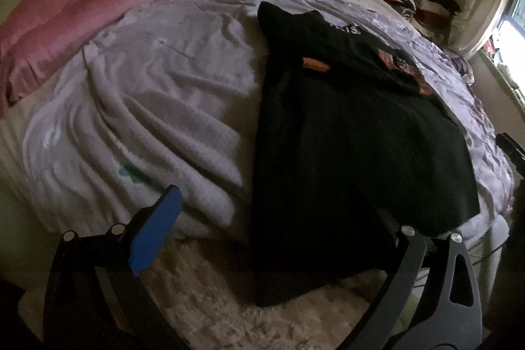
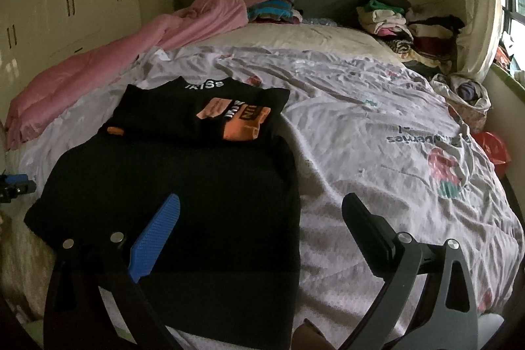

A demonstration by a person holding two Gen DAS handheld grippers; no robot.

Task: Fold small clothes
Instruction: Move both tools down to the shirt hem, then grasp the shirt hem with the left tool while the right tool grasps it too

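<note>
A black garment (image 2: 183, 186) lies flat on the near left part of the bed. Its top part is folded over, showing an orange print (image 2: 236, 117) and white letters. In the left wrist view the same black garment (image 1: 344, 136) hangs over the bed's front edge toward the floor. My right gripper (image 2: 262, 218) is open, low over the garment's near right edge: the blue pad (image 2: 157, 238) is above the black cloth and the black finger (image 2: 367, 225) above the sheet. My left gripper (image 1: 272, 228) is open at the garment's hanging left edge, and its right fingertip is lost against the dark cloth. Nothing is gripped.
The white printed bedsheet (image 2: 377, 127) is wrinkled. A pink blanket (image 2: 98, 71) runs along the left side. Piles of clothes (image 2: 403, 22) and folded items (image 2: 272, 10) sit by the headboard. A pale shaggy rug (image 1: 229, 300) lies below the bed edge, and a red bag (image 2: 495, 150) at the right.
</note>
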